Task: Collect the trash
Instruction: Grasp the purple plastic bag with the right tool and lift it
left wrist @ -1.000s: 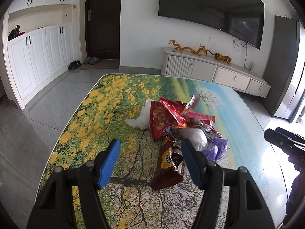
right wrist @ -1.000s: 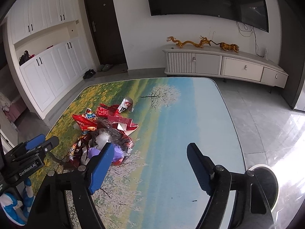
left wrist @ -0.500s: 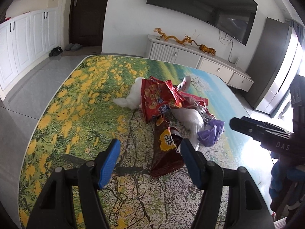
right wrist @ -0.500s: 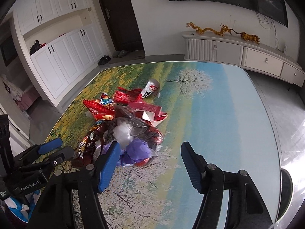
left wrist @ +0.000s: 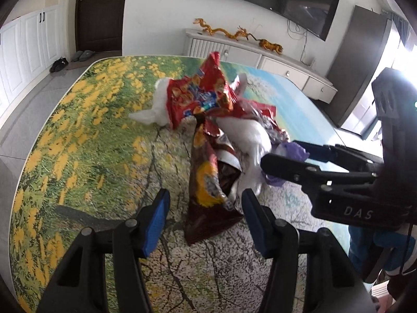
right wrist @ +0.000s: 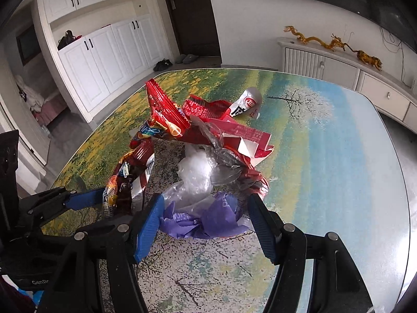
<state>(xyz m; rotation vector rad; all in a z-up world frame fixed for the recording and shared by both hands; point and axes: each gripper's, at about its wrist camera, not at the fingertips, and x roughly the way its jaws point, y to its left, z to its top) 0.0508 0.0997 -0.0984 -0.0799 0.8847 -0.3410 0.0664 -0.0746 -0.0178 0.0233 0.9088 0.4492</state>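
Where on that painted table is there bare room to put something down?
The blue side of the table, right of the trash pile, is bare, as is the yellow-flower side. The middle is crowded, with both grippers at the pile's near edge.

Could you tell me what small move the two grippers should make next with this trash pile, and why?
Probably close both now: the left gripper straddles the dark brown snack bag, and the right gripper straddles the purple wrapper. Both jaws have just been narrowing, but neither pair looks clamped yet.
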